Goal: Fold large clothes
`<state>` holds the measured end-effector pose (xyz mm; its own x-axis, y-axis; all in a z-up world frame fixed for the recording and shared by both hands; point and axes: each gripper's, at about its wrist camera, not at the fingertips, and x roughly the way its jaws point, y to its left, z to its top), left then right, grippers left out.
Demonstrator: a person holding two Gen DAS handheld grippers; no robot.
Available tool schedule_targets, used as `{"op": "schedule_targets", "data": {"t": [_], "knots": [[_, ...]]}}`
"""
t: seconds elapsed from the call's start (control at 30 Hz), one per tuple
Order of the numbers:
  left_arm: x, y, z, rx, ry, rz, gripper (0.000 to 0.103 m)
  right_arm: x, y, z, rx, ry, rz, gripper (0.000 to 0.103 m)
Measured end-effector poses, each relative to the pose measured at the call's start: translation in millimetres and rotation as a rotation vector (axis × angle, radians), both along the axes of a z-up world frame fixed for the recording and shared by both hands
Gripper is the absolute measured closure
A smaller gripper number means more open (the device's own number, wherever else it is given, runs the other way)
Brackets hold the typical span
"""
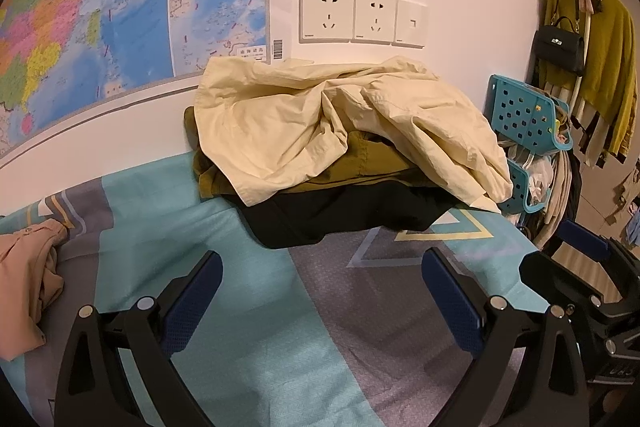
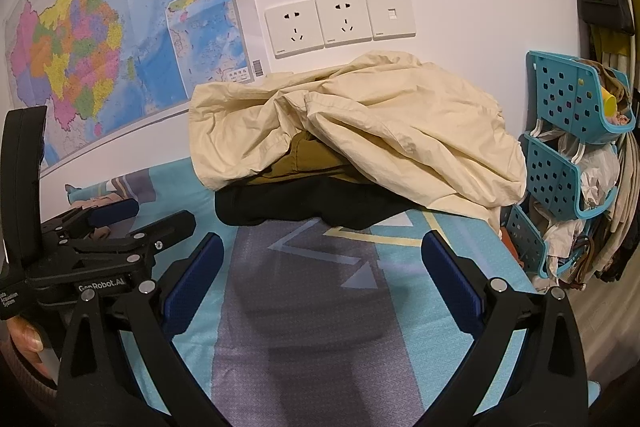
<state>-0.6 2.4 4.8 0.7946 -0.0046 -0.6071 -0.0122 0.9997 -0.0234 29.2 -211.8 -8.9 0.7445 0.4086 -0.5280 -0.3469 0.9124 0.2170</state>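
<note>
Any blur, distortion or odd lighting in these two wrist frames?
Left wrist view: strong fisheye bending of the map edge, dark vignette corners, warm indoor light, cream garment sharp, slight smear near the hanging clothes at top right. Right wrist view: same curvature, soft shadow on the bedsheet, top-right corner blurred.

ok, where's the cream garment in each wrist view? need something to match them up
Left wrist: cream garment sits centre frame, topping the clothes pile against the wall, over an olive garment and a black garment.
Right wrist: cream garment is again centre frame, on the same pile, spreading further right.
Shared landmark: the wall sockets are directly above it in both views.
</note>
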Motion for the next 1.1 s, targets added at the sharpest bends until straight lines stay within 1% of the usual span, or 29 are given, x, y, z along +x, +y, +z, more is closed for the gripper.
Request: {"op": "schedule_targets", "data": {"t": [1.1], "knots": [[-3.2, -3.8, -0.4, 0.002, -0.006, 0.000, 0.007, 0.7, 3.9, 0.9, -0.001, 0.000, 0.007, 0.005]]}}
